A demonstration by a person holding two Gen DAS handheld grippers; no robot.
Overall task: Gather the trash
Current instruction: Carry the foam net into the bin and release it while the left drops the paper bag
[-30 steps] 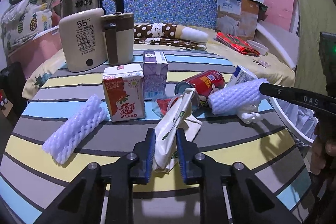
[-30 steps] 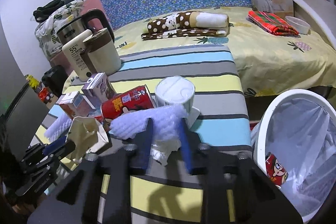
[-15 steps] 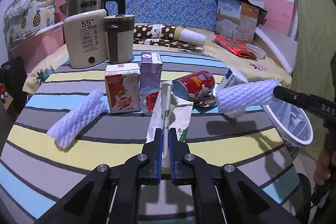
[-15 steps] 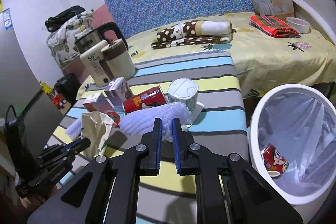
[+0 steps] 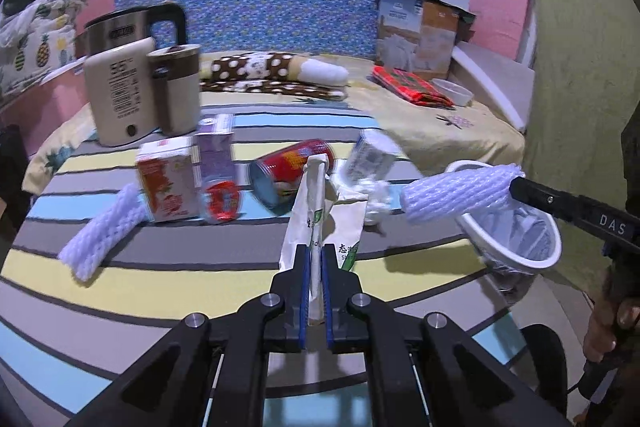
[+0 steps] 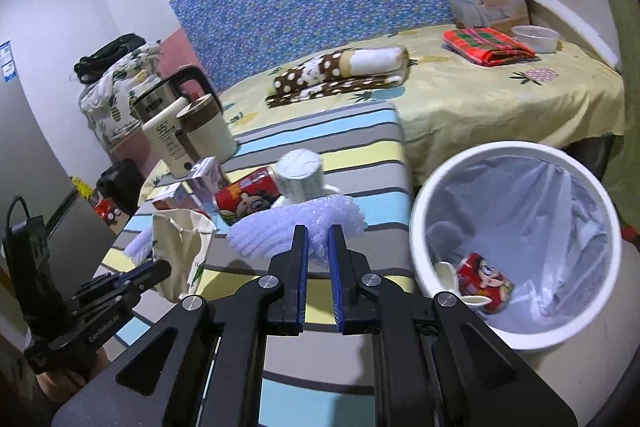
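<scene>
My left gripper (image 5: 314, 250) is shut on a cream paper bag (image 5: 316, 211) and holds it upright above the striped table (image 5: 200, 279); the bag also shows in the right wrist view (image 6: 180, 251). My right gripper (image 6: 318, 233) is shut on a white foam net sleeve (image 6: 296, 227), held above the table's right edge beside the white bin (image 6: 520, 251). In the left wrist view the sleeve (image 5: 456, 195) hangs in front of the bin (image 5: 516, 231). The bin holds a red can (image 6: 484, 279).
On the table lie a second foam sleeve (image 5: 104, 227), a red carton (image 5: 166, 183), a purple carton (image 5: 216, 151), a red can (image 5: 292, 171), a white cup (image 5: 370, 157) and kettles (image 5: 136, 91). A bed (image 6: 480, 87) lies behind.
Both grippers closed on their items and lifted them off the table. The right gripper carried the foam sleeve rightward toward the bin; the left raised the paper bag.
</scene>
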